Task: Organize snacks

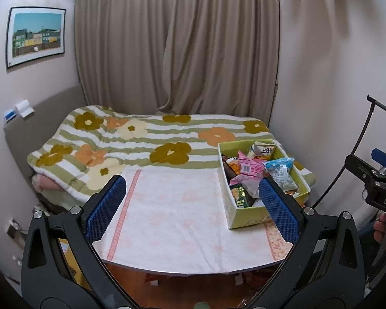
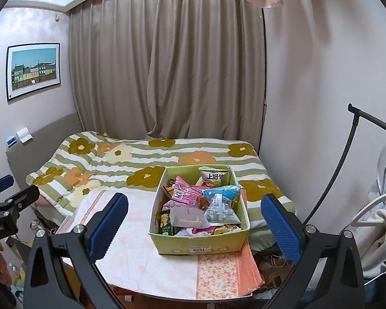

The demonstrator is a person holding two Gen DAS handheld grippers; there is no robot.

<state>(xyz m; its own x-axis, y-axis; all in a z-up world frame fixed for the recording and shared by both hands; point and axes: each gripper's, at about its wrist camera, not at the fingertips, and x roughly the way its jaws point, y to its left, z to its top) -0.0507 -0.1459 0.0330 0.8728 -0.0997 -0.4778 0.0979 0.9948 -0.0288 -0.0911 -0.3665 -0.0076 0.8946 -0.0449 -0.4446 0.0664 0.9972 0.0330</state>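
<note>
Snacks are seen piled in a green cardboard box (image 2: 200, 242), which is set at the right part of the desk (image 2: 146, 257) on a pale cloth with orange floral borders. Inside the box, a pink packet (image 2: 185, 193) lies near the middle, a light blue packet (image 2: 222, 191) just right of it, a white packet with dark lettering (image 2: 215, 176) against the far wall, and a dark green packet (image 2: 166, 222) at the near left corner. Left of the box the cloth is bare. Behind the box, a bed with a flowered striped cover (image 2: 146, 154) is seen. The left hand-held gripper (image 1: 193, 206) is held wide and empty before the desk; the right hand-held gripper (image 2: 194, 222) is likewise spread wide, holding nothing, facing the box.
</note>
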